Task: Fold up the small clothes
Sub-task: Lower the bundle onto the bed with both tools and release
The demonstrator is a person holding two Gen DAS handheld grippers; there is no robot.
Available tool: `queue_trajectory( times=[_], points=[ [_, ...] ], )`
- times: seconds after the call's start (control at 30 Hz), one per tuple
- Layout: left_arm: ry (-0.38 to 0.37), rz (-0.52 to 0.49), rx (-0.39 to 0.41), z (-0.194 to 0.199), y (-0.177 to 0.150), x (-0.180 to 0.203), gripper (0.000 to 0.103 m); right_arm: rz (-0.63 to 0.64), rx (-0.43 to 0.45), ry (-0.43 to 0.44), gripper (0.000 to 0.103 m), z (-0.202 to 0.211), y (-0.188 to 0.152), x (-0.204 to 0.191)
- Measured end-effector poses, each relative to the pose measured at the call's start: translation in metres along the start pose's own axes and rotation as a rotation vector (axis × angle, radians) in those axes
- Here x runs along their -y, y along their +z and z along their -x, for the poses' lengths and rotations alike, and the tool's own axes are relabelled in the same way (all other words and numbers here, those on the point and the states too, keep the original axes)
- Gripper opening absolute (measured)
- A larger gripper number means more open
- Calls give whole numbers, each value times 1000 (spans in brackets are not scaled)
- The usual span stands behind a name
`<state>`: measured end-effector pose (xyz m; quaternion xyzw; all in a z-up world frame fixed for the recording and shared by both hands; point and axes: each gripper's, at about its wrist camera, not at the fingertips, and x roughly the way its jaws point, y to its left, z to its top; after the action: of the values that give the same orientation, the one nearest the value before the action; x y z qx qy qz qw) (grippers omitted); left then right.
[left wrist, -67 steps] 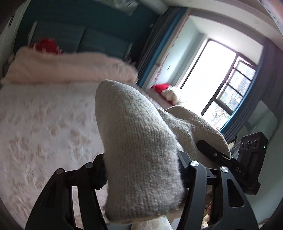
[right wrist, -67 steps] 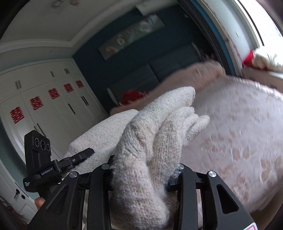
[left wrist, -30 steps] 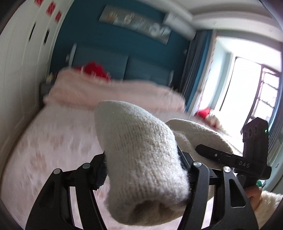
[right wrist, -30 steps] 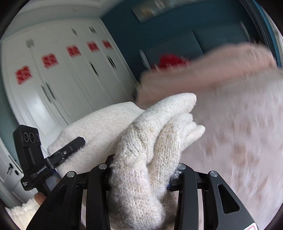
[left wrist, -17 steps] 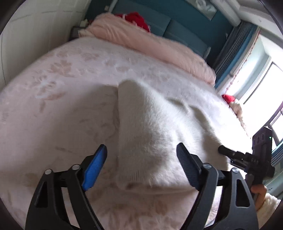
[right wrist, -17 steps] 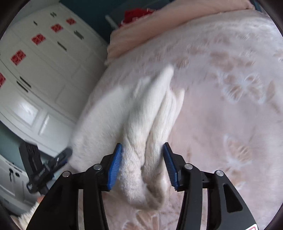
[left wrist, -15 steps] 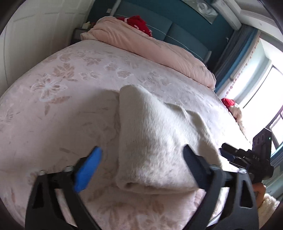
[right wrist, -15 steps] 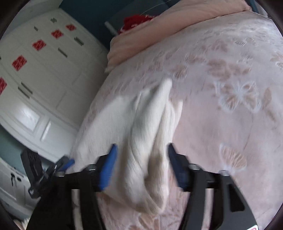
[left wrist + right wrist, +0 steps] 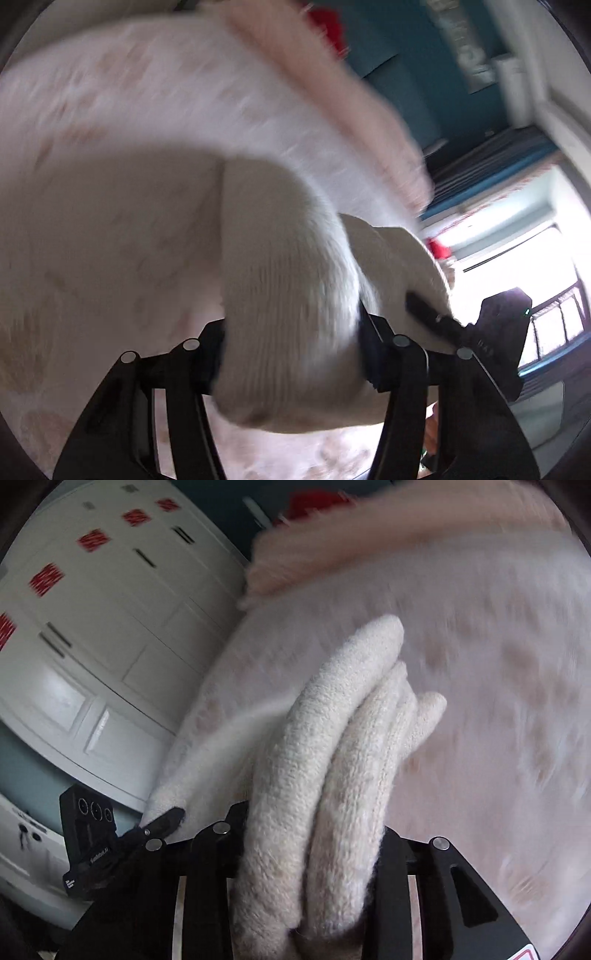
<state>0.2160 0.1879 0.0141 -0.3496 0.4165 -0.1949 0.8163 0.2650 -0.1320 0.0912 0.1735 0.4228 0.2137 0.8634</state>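
A cream knitted garment (image 9: 291,310) is held between both grippers above the pink bed. My left gripper (image 9: 291,354) is shut on one folded end of it. My right gripper (image 9: 310,845) is shut on the other end, where the garment (image 9: 332,760) bunches into several thick folds. The right gripper also shows at the right of the left wrist view (image 9: 491,343), and the left gripper shows at the lower left of the right wrist view (image 9: 110,845). Both views are blurred by motion.
A pink flowered bedspread (image 9: 110,184) lies below. A rolled pink blanket (image 9: 388,535) and a red cushion (image 9: 328,22) lie at the bed's head. White wardrobe doors (image 9: 92,627) stand at the left, a bright window (image 9: 535,277) at the right.
Half a second ago both grippers were open with the garment lying on the bed. Both have since shut on its ends and lifted it, and the cameras are swinging.
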Motion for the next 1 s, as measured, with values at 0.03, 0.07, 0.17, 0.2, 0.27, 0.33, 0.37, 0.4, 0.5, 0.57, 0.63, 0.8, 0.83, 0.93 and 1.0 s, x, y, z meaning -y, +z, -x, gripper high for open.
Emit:
queue_trajectory(
  times=[0.03,0.07,0.17,0.2,0.27,0.33,0.37,0.4,0.5,0.57,0.63,0.8,0.83,0.93,1.0],
  points=[
    [-26,-13,33,5,2,8,53,29,22,-8,32,7,5,-1],
    [-37,-27,55,6,1,13,55,55,29,-23,35,7,5,2],
    [82,-118,58,-19,-13,19,68,38,-54,-133,47,-31,-11,43],
    [154,-138,44,-32,-22,15,69,-13,-123,-168,47,-49,-19,64],
    [291,-121,-28,-55,-44,-6,69,-143,-189,-223,46,-59,-35,100],
    [271,-93,12,-41,-52,-11,69,-216,-64,-184,47,-24,-34,103],
    [294,-107,43,-30,-52,-6,67,-201,-20,-195,48,-8,-33,94],
    [320,-135,67,-19,-51,2,67,-154,26,-189,46,10,-32,79],
    [347,-257,141,8,-41,40,67,-54,50,-151,9,25,-39,41],
    [338,-343,165,10,-31,70,67,11,6,-161,1,12,-47,30],
    [356,-414,120,-9,-29,91,67,43,-105,-258,1,-28,-54,41],
    [529,-421,-83,-85,-31,66,58,-40,-117,-241,0,-36,-56,52],
    [516,-383,-69,-84,-29,57,61,-13,-81,-249,0,-22,-54,41],
    [490,-336,-64,-78,-27,50,64,51,-110,-324,0,-24,-59,38],
    [511,-360,-56,-81,-29,51,68,47,-215,-367,0,-57,-70,55]
  ],
)
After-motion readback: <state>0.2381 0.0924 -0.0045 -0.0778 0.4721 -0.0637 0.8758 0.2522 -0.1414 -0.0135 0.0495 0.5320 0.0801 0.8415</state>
